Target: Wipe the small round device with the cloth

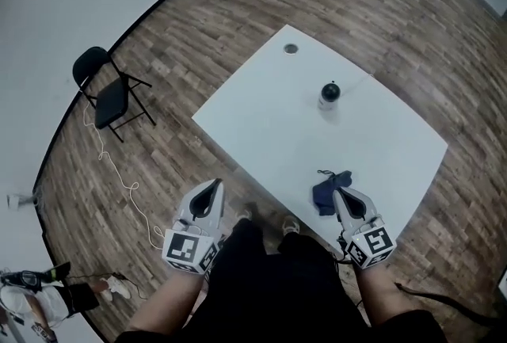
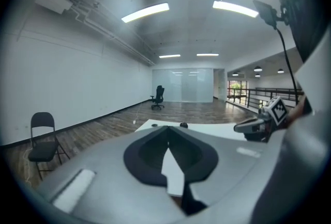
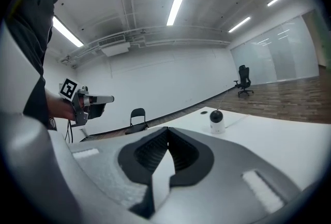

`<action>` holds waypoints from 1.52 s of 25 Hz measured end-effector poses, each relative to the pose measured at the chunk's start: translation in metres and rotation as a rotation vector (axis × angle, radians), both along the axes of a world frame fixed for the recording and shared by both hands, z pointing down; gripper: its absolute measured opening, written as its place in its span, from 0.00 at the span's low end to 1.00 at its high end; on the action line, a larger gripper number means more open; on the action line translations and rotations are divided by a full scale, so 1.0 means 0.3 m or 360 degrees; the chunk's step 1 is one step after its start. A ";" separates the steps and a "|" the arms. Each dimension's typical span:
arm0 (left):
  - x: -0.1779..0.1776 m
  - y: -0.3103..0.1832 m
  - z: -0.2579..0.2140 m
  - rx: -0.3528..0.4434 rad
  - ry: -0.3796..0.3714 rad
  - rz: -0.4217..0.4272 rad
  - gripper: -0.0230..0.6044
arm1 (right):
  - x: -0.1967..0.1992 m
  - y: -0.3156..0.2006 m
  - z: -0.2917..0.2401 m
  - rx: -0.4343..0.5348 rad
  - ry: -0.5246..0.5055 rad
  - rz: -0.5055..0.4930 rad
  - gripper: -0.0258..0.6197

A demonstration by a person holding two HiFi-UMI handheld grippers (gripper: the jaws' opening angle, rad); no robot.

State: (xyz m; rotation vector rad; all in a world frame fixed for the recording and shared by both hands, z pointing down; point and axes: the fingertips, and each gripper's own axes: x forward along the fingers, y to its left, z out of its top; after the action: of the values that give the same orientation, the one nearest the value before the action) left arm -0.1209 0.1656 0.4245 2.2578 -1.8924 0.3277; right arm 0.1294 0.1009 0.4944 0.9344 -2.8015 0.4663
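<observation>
The small round device (image 1: 329, 94), a white base with a black dome, stands upright on the far half of the white table (image 1: 261, 120); it also shows in the right gripper view (image 3: 217, 121). A dark blue cloth (image 1: 326, 189) lies crumpled at the table's near edge. My right gripper (image 1: 339, 192) hovers just right of the cloth, shut, with nothing between its jaws (image 3: 167, 129). My left gripper (image 1: 213, 184) hangs over the floor, left of the table's near corner, its jaws shut and empty (image 2: 166, 128).
A thin cable (image 1: 358, 81) runs from the device toward the table's right edge. A grommet hole (image 1: 291, 48) sits near the far corner. A black folding chair (image 1: 107, 92) and a white floor cable (image 1: 119, 175) lie to the left. Another person's legs (image 1: 47, 290) show at bottom left.
</observation>
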 end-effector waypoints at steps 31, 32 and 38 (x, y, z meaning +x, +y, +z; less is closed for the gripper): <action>-0.035 -0.738 0.072 -0.0045 0.0366 0.1257 0.04 | -0.095 -0.018 -0.008 -0.0073 0.0394 0.1264 0.04; -0.028 -0.744 0.073 -0.0044 0.0372 0.1265 0.04 | -0.090 -0.009 -0.006 -0.0078 0.0425 0.1263 0.04; 0.086 -0.761 -0.022 0.0018 0.0355 0.1328 0.04 | 0.022 0.015 0.176 -0.0271 0.0555 0.1251 0.24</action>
State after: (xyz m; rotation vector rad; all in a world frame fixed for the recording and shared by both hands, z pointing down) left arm -0.0951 -0.0626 0.4178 2.8329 -0.7735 0.1486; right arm 0.1360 0.1053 0.5472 1.8453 -1.9691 0.5445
